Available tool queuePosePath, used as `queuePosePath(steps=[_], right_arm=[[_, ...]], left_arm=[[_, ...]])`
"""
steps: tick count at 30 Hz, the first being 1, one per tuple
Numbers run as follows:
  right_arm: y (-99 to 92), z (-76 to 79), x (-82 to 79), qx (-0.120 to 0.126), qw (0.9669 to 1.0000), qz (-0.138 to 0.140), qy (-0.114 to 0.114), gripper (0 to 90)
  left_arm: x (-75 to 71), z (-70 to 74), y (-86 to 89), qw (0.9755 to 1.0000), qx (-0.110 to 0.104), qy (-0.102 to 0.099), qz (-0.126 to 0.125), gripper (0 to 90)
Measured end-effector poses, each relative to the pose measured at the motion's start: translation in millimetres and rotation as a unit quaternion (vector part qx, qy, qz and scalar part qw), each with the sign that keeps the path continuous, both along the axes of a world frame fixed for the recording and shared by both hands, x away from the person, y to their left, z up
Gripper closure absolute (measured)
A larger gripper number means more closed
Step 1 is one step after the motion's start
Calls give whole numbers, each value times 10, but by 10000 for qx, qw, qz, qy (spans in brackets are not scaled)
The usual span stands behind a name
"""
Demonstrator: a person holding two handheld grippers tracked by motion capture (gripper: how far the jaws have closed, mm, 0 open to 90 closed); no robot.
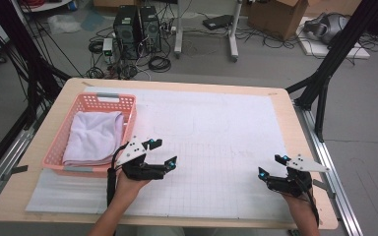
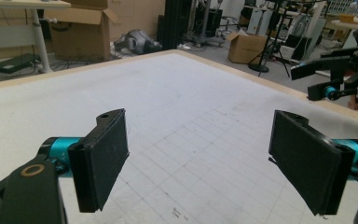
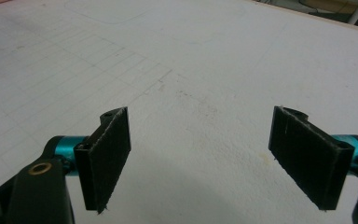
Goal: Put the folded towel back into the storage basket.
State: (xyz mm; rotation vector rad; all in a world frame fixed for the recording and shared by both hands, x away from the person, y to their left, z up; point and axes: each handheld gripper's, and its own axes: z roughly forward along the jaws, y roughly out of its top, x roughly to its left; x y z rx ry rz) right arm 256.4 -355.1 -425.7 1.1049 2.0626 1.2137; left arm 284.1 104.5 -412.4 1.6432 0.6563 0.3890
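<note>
My left gripper hovers over the white gridded mat, just right of a pink basket, and it is open with nothing between its jaws. In the left gripper view its own jaws stand wide apart over bare mat. A folded white towel lies inside the basket. My right gripper is held near the mat's front right corner, open and empty. The right gripper view shows its jaws spread over the mat. The right gripper also appears far off in the left gripper view.
The wooden table borders the mat on all sides. Beyond the far edge on the floor are computer towers, cables, cardboard boxes and black frame legs.
</note>
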Motion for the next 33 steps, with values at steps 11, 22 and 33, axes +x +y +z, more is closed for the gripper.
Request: queuePosePath(steps=[11,22,33], right_arm=[[2,-8,11,-21,10000,-3,-2,198],[41,-36,18,-48,10000,49,40,198],[23,-45,16,-14,10000,20,64,198]], left_arm=[[-16,-131,-22,10000,61,78,-5,202],[25,-171,-14,9998,134,152,9,204],[29,-181,-6,9997,137,182,34,205]])
